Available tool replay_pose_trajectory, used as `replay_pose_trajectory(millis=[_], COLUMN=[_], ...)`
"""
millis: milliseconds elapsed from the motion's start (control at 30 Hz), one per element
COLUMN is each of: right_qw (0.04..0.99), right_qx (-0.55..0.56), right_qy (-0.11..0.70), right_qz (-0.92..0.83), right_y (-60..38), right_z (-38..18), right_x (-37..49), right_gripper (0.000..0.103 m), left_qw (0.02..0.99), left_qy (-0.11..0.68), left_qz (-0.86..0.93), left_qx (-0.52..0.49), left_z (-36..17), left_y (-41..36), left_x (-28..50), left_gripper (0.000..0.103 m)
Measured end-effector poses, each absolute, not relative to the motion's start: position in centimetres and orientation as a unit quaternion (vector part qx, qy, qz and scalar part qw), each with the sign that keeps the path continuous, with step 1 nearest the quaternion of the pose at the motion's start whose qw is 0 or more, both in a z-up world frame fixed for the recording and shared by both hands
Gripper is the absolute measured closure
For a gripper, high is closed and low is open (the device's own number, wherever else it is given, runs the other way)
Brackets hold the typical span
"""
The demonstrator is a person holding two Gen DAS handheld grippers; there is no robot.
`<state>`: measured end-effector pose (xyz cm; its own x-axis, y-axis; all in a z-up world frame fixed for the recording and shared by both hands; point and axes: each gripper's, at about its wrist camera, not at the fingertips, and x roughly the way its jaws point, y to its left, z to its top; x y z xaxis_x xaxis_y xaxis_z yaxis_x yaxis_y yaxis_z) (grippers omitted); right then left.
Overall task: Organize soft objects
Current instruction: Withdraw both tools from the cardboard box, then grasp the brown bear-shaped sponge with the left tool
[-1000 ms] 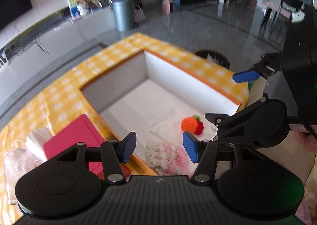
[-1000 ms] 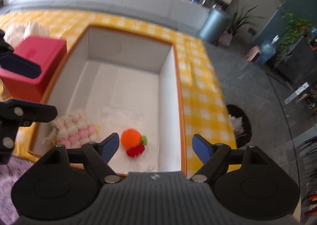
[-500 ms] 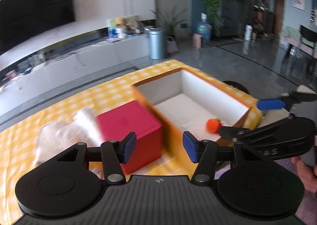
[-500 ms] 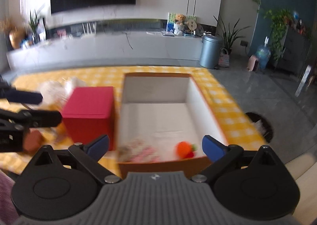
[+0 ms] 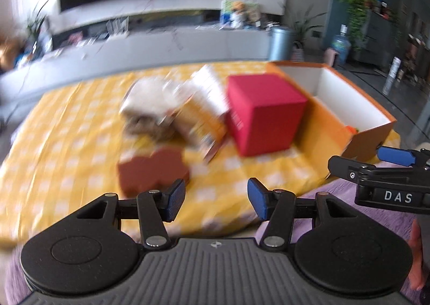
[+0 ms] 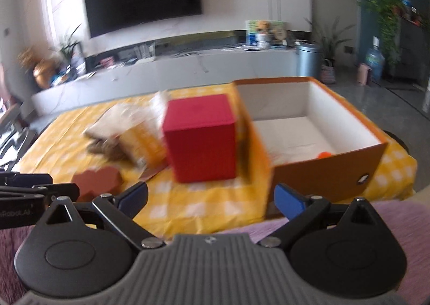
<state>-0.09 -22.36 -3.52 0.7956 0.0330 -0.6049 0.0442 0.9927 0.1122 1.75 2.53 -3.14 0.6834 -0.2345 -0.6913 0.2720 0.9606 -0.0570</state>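
An open orange box with a white inside stands at the right of the yellow checked table; it also shows in the left wrist view. An orange knitted toy peeks over its front wall. My left gripper is open and empty, held back over the table's near edge. My right gripper is open and empty, in front of the box and the red cube. A brown soft piece lies just beyond the left fingertips.
A red cube stands left of the box. Blurred white and yellow bags lie behind the brown piece. A purple cloth lies under both grippers. A grey bin stands behind the table.
Both grippers have pulled back and down from above the box to the table's near edge. The view has swung left, bringing the bags and brown piece into sight.
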Motion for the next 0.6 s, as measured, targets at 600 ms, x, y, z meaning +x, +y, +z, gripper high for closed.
replay_pose_trajectory(millis=[600], right_qw=[0.931], right_qx=[-0.041], right_qy=[0.351], right_qz=[0.091], right_y=[-15.0], right_z=[-6.6], right_x=[2.0], right_gripper=[0.005], left_qw=[0.909], left_qy=[0.402], left_qz=[-0.109], left_qx=[-0.031], left_z=[-5.7], left_y=[8.3], left_x=[2.5], left_gripper=[0.04])
